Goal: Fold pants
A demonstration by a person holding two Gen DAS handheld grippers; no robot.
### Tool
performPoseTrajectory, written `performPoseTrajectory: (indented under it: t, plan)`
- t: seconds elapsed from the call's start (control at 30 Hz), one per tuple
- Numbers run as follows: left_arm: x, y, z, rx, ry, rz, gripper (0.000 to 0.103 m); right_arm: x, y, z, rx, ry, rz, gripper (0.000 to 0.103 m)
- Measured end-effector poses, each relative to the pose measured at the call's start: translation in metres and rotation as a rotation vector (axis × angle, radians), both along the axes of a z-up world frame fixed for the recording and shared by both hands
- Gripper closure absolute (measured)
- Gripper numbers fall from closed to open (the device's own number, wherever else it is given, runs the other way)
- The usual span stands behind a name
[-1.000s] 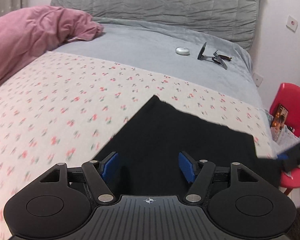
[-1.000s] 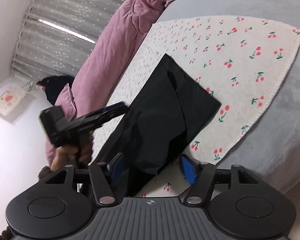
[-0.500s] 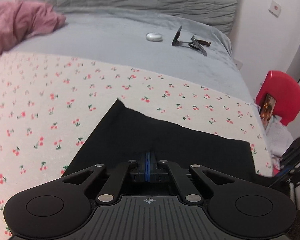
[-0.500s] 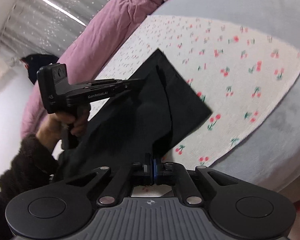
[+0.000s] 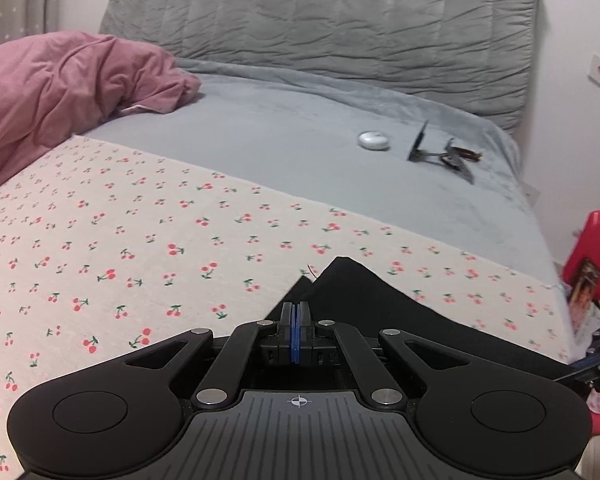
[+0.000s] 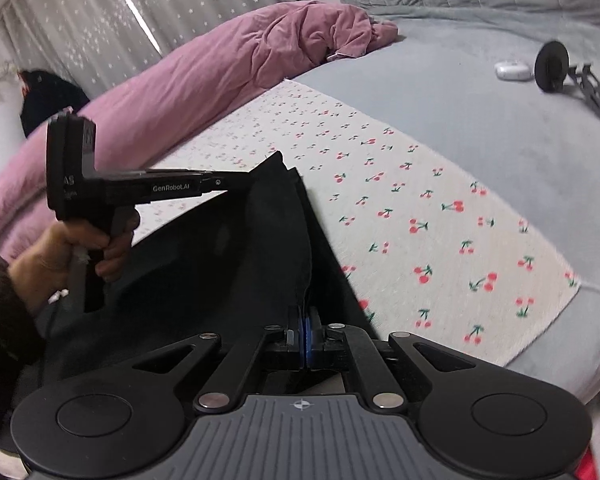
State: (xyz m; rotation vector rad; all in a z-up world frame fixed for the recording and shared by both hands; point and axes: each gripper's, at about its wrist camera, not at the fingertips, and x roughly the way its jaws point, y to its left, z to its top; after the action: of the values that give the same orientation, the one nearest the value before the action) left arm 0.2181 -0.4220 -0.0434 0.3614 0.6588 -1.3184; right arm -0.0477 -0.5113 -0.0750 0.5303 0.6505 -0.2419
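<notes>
While the left wrist view looks up the bed toward the grey headboard (image 5: 340,20), the left gripper (image 5: 295,334) is clenched on a peak of the black pants (image 5: 364,304), its blue pads pressed together with dark cloth rising just ahead of them; the rest of the garment slopes off to the right over the cherry-print sheet (image 5: 140,220), toward the edge where the other tool shows. From the right wrist view, the right gripper (image 6: 307,338) is likewise clamped on a fold of the pants (image 6: 240,248), which hang in a dark sweep from its tips up and leftward to the left gripper (image 6: 236,178), held in a hand (image 6: 72,248). The cloth's long axis thus runs between the two tools, lifted off the sheet (image 6: 420,220), which lies to its right. I judge the next fold turns on carrying both held points across together.
</notes>
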Motion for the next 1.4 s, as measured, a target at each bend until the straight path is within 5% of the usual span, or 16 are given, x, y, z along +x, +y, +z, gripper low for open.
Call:
performPoseTrajectory:
  t: [0.43, 0.5, 0.57, 0.67, 0.73, 0.93, 1.4]
  plan:
    - [-0.004, -0.015, -0.027, 0.049, -0.053, 0.069, 0.103, 0.026, 0.001, -0.007, -0.088, 0.079, -0.046, 0.101]
    - [-0.003, -0.014, -0.024, 0.042, -0.053, 0.094, 0.095, 0.027, 0.004, -0.006, -0.11, 0.09, -0.053, 0.097]
    - [-0.003, -0.009, -0.017, 0.024, -0.052, 0.122, 0.094, 0.027, 0.007, -0.001, -0.143, 0.098, -0.068, 0.072]
    - [-0.007, 0.004, -0.001, -0.001, -0.049, 0.133, 0.079, 0.021, 0.009, 0.011, -0.178, 0.083, -0.087, 0.052]
    - [-0.012, 0.019, 0.01, -0.008, -0.076, 0.159, 0.063, 0.018, 0.011, 0.02, -0.187, 0.07, -0.076, 0.043]
    - [-0.02, 0.088, 0.038, -0.024, -0.062, 0.245, 0.043, 0.021, 0.036, 0.041, -0.204, 0.033, -0.017, 0.027]
    - [-0.049, 0.306, 0.064, 0.029, -0.065, 0.594, 0.015, 0.063, 0.139, 0.068, -0.217, -0.026, 0.217, 0.011]
